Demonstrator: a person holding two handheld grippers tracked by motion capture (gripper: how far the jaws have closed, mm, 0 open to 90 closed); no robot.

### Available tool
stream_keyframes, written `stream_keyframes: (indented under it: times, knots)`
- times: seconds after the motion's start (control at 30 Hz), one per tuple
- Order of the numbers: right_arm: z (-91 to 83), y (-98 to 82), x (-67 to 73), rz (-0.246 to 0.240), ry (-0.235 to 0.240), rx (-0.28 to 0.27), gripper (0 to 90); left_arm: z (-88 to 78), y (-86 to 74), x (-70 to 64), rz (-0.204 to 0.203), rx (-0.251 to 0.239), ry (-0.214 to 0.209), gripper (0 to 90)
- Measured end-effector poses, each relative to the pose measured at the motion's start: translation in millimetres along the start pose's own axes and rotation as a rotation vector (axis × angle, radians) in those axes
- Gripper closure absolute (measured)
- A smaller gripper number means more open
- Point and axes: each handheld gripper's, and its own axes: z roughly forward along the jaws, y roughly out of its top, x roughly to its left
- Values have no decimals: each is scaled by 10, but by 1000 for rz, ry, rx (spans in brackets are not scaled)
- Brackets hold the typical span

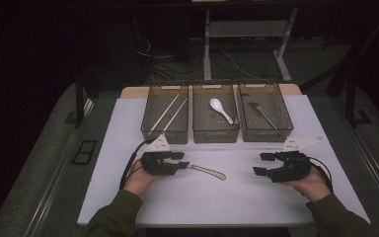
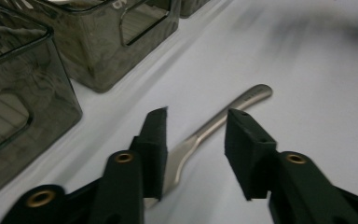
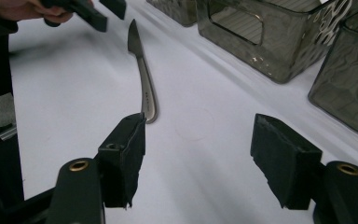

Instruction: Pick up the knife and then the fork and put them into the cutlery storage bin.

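A metal knife (image 1: 206, 171) lies flat on the white table (image 1: 227, 197), in the near middle, in front of the three dark baskets. Its blade end points left and sits between the jaws of the left tongs (image 1: 181, 163), its handle end points right. In the left gripper view the two jaws stand on both sides of the knife (image 2: 205, 133) near its neck, with a gap on each side, so the pads do not press on it. The left tongs are apart. The right tongs (image 1: 261, 164) hover over the table at the right, near the handle end of the knife but apart from it, and the jaws are wide apart with nothing between them. In the far row, the left basket (image 1: 165, 129) holds chopsticks (image 1: 170, 111), the middle basket (image 1: 215, 133) a white spoon (image 1: 220, 109), the right basket (image 1: 266, 132) a dark spoon (image 1: 261, 113).
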Motion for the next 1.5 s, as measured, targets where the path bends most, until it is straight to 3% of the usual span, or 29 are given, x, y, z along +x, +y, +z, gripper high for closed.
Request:
stream_keyframes:
  times: [0.17,0.3,0.5,0.53,0.57,0.6,0.7,0.77,0.87,1.0,1.17,1.5]
  knots:
    - [7,0,6,-3,-1,0,352,157,24,102,17,88,51,777]
    - [0,-1,1,-2,-2,-1,352,220,-13,196,4,139,83,870]
    - [3,-2,5,-6,-5,1,352,254,-69,215,-21,202,63,888]
    - [3,-2,5,-6,-5,1,352,243,-68,225,-4,210,52,888]
    - [3,-3,5,-6,-6,2,352,234,-71,203,-29,217,44,889]
    - [4,-3,4,-6,-7,2,352,226,-68,202,-16,225,38,889]
    - [3,-4,5,-7,-7,3,352,212,-73,168,-20,227,31,888]
    - [1,-3,4,-7,-7,1,352,210,-56,149,-12,198,17,885]
    - [-1,-3,2,-7,-7,0,352,237,3,88,12,150,-17,791]
    - [1,-3,-3,-6,-8,-1,352,356,52,9,63,164,-62,688]
    - [-3,-2,-3,-5,-8,-1,352,491,43,-23,102,200,-85,697]
    - [5,1,-8,-10,-3,-1,352,506,38,-22,163,191,-109,789]
